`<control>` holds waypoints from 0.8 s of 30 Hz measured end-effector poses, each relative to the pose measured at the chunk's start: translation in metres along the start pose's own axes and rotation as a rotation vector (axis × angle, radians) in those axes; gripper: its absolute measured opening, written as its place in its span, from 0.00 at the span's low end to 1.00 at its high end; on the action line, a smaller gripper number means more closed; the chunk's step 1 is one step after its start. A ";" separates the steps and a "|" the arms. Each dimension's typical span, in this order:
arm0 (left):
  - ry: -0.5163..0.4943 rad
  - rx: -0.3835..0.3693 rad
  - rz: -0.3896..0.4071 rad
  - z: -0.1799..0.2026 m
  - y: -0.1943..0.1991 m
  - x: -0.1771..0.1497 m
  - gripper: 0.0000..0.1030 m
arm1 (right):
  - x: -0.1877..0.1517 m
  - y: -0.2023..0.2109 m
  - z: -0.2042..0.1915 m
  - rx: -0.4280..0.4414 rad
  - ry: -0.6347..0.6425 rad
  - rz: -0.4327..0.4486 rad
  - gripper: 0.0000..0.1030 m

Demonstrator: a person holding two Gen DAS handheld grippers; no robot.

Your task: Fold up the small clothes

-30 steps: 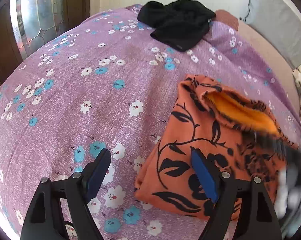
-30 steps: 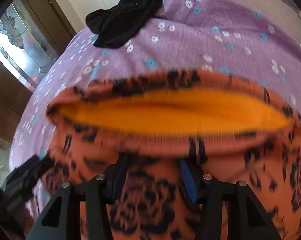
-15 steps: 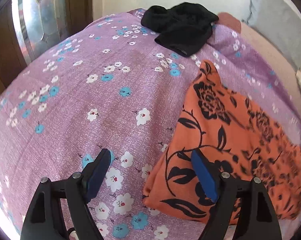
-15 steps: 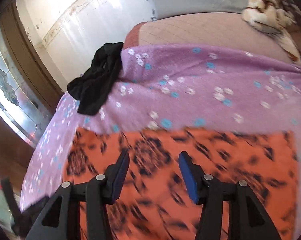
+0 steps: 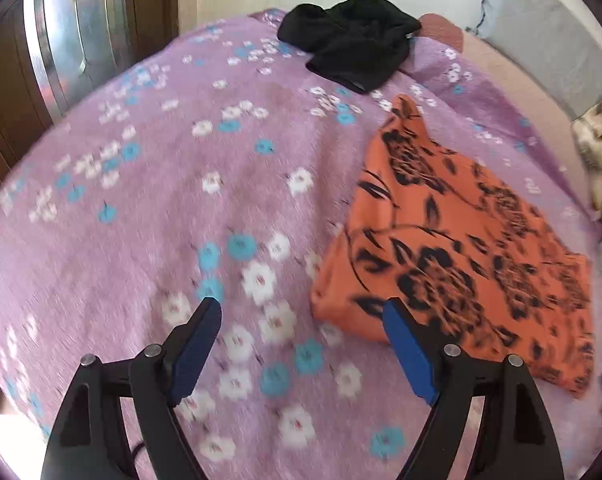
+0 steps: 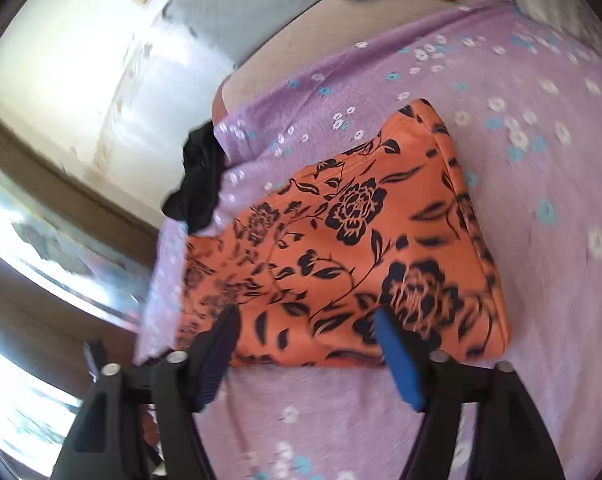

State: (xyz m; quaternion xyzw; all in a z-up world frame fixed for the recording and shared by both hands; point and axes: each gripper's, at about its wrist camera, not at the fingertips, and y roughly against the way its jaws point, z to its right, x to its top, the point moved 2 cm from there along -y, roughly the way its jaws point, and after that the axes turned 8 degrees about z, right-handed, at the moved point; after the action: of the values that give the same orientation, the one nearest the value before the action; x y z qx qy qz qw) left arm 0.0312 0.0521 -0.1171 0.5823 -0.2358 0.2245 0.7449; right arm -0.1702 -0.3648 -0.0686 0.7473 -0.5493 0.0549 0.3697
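Lying flat on the bed (image 5: pixel 149 208), the orange garment (image 5: pixel 453 240) is folded into a rough rectangle on the purple flowered cover. Left tongs (image 5: pixel 301 332) stand spread over bare cover, with the garment's near corner just beside the right-hand pad. Right tongs (image 6: pixel 305 344) have just been opening and stand spread at the garment's edge, nothing pinched. Only the left view shows the whole black garment (image 5: pixel 353 40) at the far end; the right view shows just a part of it, plus grey bedding (image 6: pixel 237 4) against the wall. No writing is readable anywhere.
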 end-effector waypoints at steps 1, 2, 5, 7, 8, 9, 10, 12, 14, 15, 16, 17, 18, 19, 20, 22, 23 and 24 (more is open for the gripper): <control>0.016 -0.040 -0.009 -0.001 0.003 -0.003 0.81 | -0.007 0.002 0.007 0.026 -0.065 -0.004 0.80; 0.029 -0.074 -0.023 -0.002 0.004 -0.006 0.81 | -0.014 0.001 0.014 0.039 -0.121 -0.016 0.80; 0.085 -0.158 -0.097 0.002 0.003 -0.019 0.81 | -0.031 -0.013 0.033 0.037 -0.282 -0.075 0.80; 0.119 -0.215 -0.135 0.010 -0.002 -0.023 0.81 | -0.035 -0.022 0.046 0.023 -0.361 -0.085 0.80; 0.123 -0.235 -0.150 0.016 -0.007 -0.023 0.81 | -0.035 -0.027 0.051 0.001 -0.378 -0.079 0.80; 0.126 -0.247 -0.164 0.023 -0.012 -0.024 0.81 | -0.034 -0.033 0.057 -0.015 -0.393 -0.076 0.80; 0.135 -0.253 -0.171 0.029 -0.017 -0.024 0.81 | -0.032 -0.037 0.062 -0.014 -0.411 -0.073 0.80; 0.144 -0.237 -0.151 0.040 -0.028 -0.020 0.83 | -0.023 -0.043 0.063 -0.009 -0.423 -0.032 0.80; 0.147 -0.217 -0.108 0.049 -0.036 -0.011 0.84 | -0.013 -0.052 0.062 -0.028 -0.386 -0.004 0.80; 0.164 -0.212 -0.098 0.051 -0.042 -0.007 0.84 | -0.009 -0.057 0.065 -0.031 -0.391 0.009 0.80; 0.195 -0.206 -0.087 0.052 -0.049 -0.001 0.86 | -0.004 -0.059 0.068 -0.030 -0.407 0.031 0.80; 0.226 -0.206 -0.072 0.052 -0.051 0.001 0.87 | 0.001 -0.062 0.069 -0.025 -0.417 0.054 0.80; 0.260 -0.209 -0.053 0.052 -0.051 0.003 0.87 | 0.008 -0.064 0.070 -0.017 -0.416 0.074 0.81; 0.293 -0.222 -0.026 0.052 -0.051 0.006 0.87 | 0.013 -0.066 0.070 -0.010 -0.412 0.100 0.81; 0.316 -0.240 0.007 0.052 -0.048 0.008 0.87 | 0.019 -0.069 0.069 0.001 -0.406 0.127 0.81; 0.312 -0.252 0.049 0.053 -0.047 0.010 0.87 | 0.025 -0.082 0.069 -0.003 -0.398 0.124 0.81; 0.294 -0.246 0.050 0.055 -0.050 0.010 0.86 | 0.026 -0.090 0.067 -0.028 -0.379 0.099 0.80; 0.278 -0.228 0.046 0.057 -0.054 0.010 0.81 | 0.028 -0.094 0.064 -0.042 -0.344 0.093 0.79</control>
State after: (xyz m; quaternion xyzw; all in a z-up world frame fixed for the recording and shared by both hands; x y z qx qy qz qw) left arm 0.0667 -0.0146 -0.1407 0.4521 -0.1675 0.2917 0.8261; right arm -0.0996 -0.4141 -0.1475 0.7117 -0.6394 -0.0683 0.2829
